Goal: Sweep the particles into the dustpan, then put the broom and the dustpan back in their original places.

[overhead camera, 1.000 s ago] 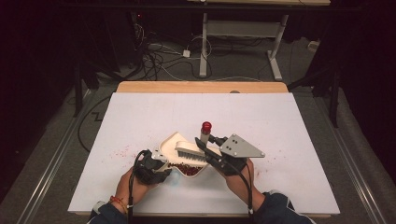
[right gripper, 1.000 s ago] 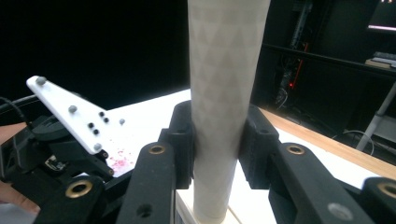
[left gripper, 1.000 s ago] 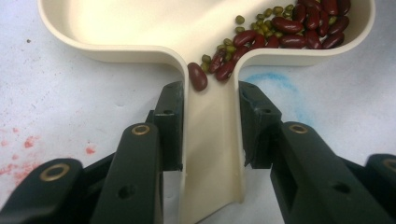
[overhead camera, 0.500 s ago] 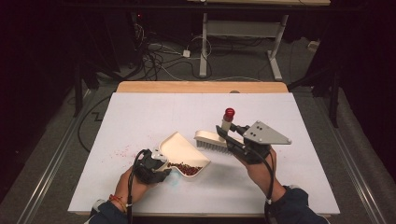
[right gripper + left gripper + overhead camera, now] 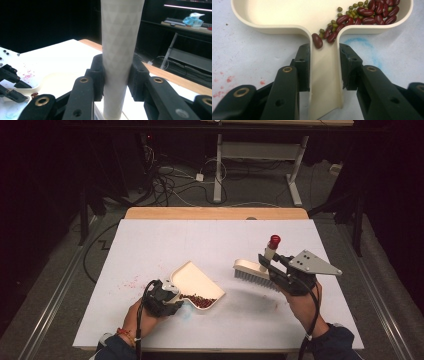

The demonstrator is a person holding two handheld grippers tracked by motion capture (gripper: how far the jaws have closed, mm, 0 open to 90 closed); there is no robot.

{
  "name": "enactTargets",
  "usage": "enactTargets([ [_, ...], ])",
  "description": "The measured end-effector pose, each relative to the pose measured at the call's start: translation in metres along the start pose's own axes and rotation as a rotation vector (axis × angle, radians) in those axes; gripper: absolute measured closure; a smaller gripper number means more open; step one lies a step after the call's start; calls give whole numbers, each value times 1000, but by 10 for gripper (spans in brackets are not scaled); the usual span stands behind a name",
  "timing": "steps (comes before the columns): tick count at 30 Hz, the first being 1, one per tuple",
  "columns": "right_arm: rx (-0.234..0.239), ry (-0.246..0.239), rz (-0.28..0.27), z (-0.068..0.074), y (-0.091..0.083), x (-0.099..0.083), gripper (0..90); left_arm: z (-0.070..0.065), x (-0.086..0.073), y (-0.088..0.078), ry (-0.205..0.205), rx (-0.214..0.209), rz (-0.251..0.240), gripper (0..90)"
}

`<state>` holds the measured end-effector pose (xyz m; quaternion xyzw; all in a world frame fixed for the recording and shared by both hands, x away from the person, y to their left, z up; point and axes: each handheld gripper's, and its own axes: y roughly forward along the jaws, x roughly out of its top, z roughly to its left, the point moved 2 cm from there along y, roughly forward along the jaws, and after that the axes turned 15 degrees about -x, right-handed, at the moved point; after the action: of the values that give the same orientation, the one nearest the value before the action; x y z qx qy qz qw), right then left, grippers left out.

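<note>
We see the left claw (image 5: 169, 296) closed on the handle of a cream dustpan (image 5: 197, 282); in the left gripper view its two jaws press the handle's sides, and the pan spreads out just ahead of the claw, flat on the white desk (image 5: 210, 240); red beans (image 5: 372, 13) and small green beans (image 5: 333, 22) lie heaped in the pan's corner ahead and to the right of the jaws, with a few strung down into the mouth of the handle, one red bean nearly level with the jaw tips; a blue smudge (image 5: 364, 46) marks the desk just right of the claw, and red specks (image 5: 228, 80) lie to its left.

The right claw (image 5: 272, 265) is clamped on the pale handle of a brush (image 5: 255, 272); the handle rises between its jaws, tilted, ending in a red tip (image 5: 274, 240) above the claw; the brush head with its grey bristles reaches out from the claw toward the dustpan, apart from it; we cannot tell whether the bristles touch the desk.
</note>
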<state>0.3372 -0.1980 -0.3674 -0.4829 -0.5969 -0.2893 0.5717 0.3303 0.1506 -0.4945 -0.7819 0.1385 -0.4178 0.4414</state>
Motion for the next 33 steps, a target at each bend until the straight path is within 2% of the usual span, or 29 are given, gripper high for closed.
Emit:
enactTargets([
  [4, 0, -15, 21, -9, -4, -5, 701, 0, 0, 0, 2, 0, -1, 637],
  [14, 7, -10, 76, -23, -21, -25, 701, 2, -1, -1, 1, -8, -6, 636],
  [17, 4, 1, 80, -28, -29, -29, 700, 1, -1, -1, 6, 6, 0, 636],
  [21, 23, -16, 99, -35, -40, -35, 699, 2, -1, -1, -4, -3, -8, 636],
  [24, 18, -24, 123, -41, -44, -40, 699, 2, -1, -1, -9, 1, -10, 636],
  [27, 24, -10, 151, -48, -47, -43, 699, 2, 0, -1, -7, 3, -7, 636],
  [30, 26, -7, 153, -53, -51, -44, 699, 3, 0, -1, -11, 7, -12, 636],
  [33, 52, 6, 157, -53, -56, -43, 700, 4, -1, -2, -27, 21, -24, 637],
])
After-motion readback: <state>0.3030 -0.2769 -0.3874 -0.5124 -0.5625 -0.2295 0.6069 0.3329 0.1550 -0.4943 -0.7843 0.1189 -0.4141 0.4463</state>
